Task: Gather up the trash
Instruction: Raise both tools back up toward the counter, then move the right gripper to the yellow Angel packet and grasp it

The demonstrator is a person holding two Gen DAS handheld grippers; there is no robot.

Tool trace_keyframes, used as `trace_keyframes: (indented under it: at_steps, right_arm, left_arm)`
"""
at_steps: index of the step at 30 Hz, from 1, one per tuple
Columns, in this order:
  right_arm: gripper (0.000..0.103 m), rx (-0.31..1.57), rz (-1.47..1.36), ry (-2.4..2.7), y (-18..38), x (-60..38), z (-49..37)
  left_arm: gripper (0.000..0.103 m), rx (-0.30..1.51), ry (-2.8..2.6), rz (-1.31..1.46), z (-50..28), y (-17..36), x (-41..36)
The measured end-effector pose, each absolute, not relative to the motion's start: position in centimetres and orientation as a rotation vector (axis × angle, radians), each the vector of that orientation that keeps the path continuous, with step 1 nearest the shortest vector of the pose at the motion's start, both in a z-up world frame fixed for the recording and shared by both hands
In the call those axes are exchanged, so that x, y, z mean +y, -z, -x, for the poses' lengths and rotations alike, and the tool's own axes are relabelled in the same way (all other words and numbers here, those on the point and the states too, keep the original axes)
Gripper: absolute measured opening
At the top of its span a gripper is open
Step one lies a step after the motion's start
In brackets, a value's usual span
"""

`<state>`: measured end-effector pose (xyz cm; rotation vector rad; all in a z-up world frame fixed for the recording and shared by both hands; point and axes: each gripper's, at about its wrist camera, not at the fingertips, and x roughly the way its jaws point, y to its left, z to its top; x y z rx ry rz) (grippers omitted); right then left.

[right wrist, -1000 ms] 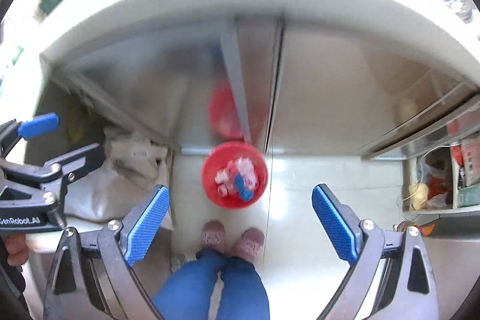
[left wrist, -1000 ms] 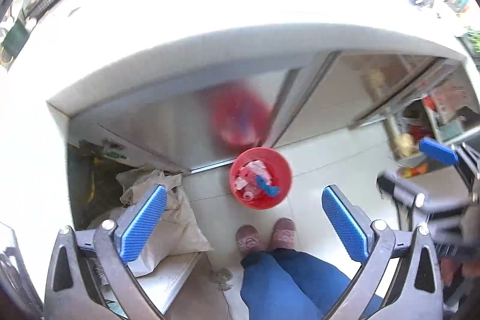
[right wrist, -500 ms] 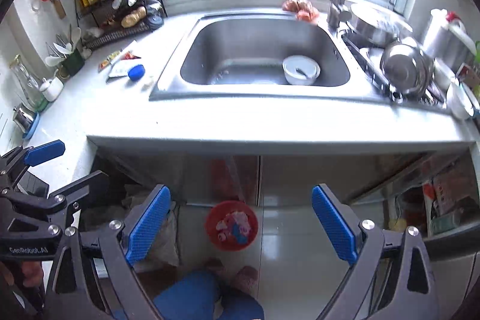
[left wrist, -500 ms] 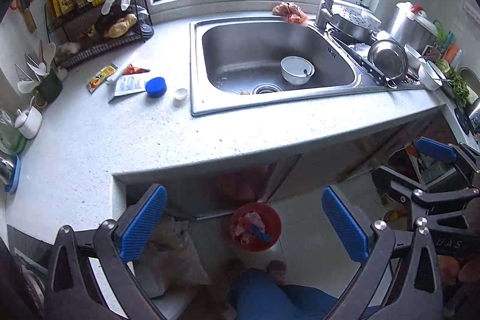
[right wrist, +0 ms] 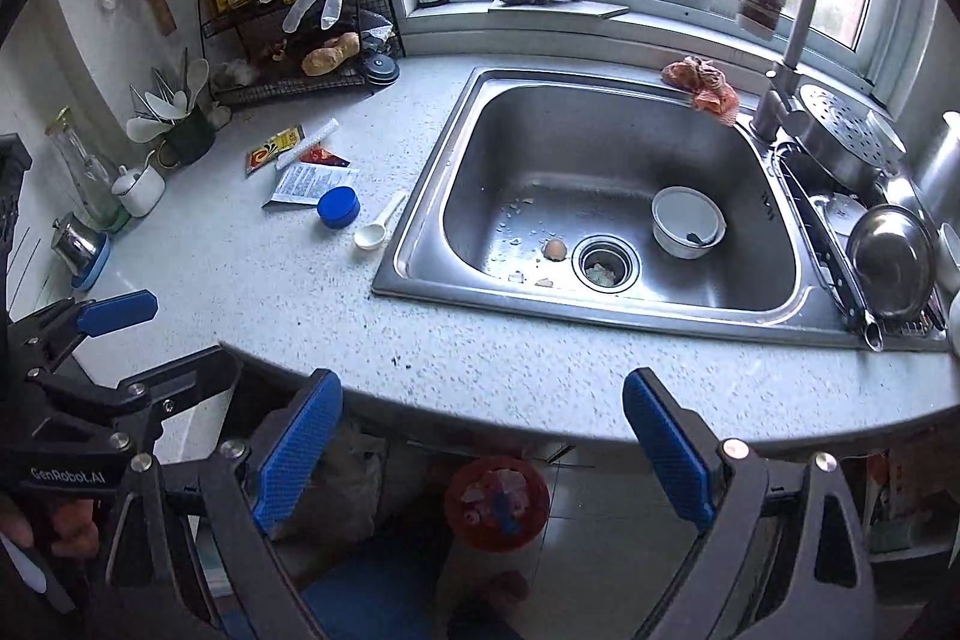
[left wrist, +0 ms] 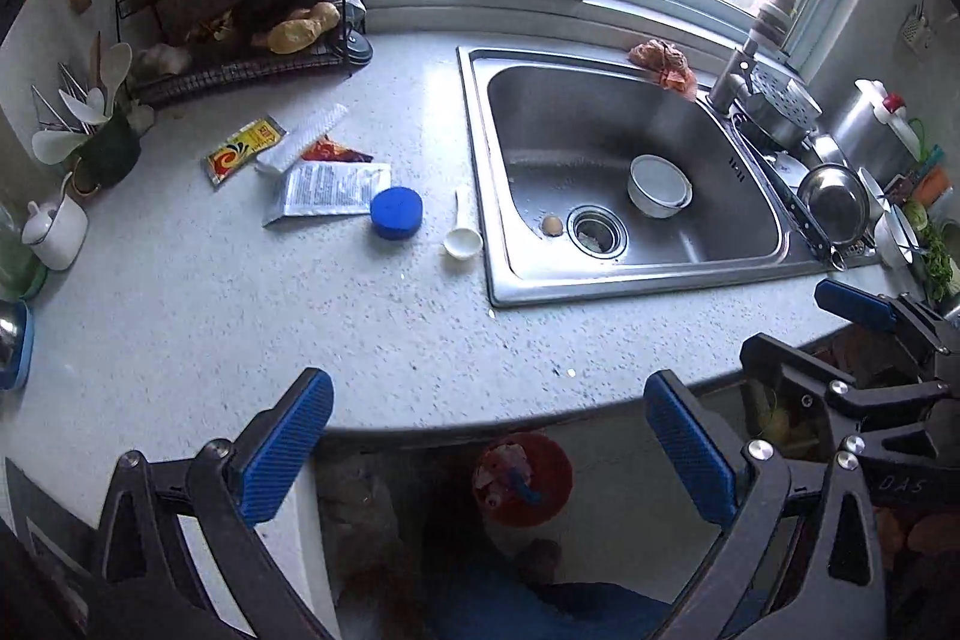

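On the speckled counter (left wrist: 300, 328) lie a yellow sachet (left wrist: 243, 149), a white printed packet (left wrist: 327, 190), a red wrapper (left wrist: 333, 152), a blue lid (left wrist: 396, 213) and a white scoop (left wrist: 462, 235). They also show in the right wrist view: the packet (right wrist: 306, 182), the lid (right wrist: 338, 207), the scoop (right wrist: 375, 229). An eggshell (right wrist: 554, 249) lies by the sink drain. A red trash bin (left wrist: 522, 478) (right wrist: 497, 503) with trash in it stands on the floor below the counter edge. My left gripper (left wrist: 486, 454) and right gripper (right wrist: 483, 451) are open and empty, held over the counter's front edge.
The steel sink (right wrist: 600, 280) holds a white bowl (right wrist: 687, 223). A wire rack (left wrist: 240, 40) with bottles and gloves stands at the back left. A dish rack with pots (right wrist: 870, 232) is at the right. A crumpled orange cloth (right wrist: 699, 82) lies by the faucet (right wrist: 780, 10).
Both grippers have tilted up from looking down at the floor and the bin. The counter and sink now fill both views. Both stay open.
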<state>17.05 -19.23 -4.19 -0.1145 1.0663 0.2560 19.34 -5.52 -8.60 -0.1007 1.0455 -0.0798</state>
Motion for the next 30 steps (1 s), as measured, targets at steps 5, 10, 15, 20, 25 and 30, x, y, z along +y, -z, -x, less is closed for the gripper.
trace_keyframes:
  at_steps: [5, 10, 15, 20, 25, 30]
  right_arm:
    - [0.095, 1.075, 0.138, -0.283, 4.6, -15.4, -21.8]
    - [0.095, 1.104, 0.17, -0.302, 5.3, -12.2, -25.9]
    - [0.095, 1.149, 0.201, -0.341, 6.7, -9.0, -29.1]
    - [0.095, 1.176, 0.243, -0.402, 7.5, -4.8, -32.1]
    - [0.095, 1.201, 0.293, -0.458, 8.7, -0.8, -34.4]
    - [0.095, 1.225, 0.339, -0.52, 10.0, 3.4, -37.0]
  left_arm:
    - [0.103, 1.063, 0.03, 0.123, -24.0, 8.6, -0.5]
    - [0.103, 1.085, 0.029, 0.129, -27.1, 9.5, 3.3]
    - [0.103, 1.127, 0.007, 0.18, -29.4, 10.9, 7.3]
    - [0.103, 1.145, -0.016, 0.229, -31.1, 11.9, 11.4]
    - [0.103, 1.16, -0.056, 0.252, -32.3, 12.8, 15.3]
    - [0.103, 1.18, -0.121, 0.292, -33.1, 14.0, 19.7]
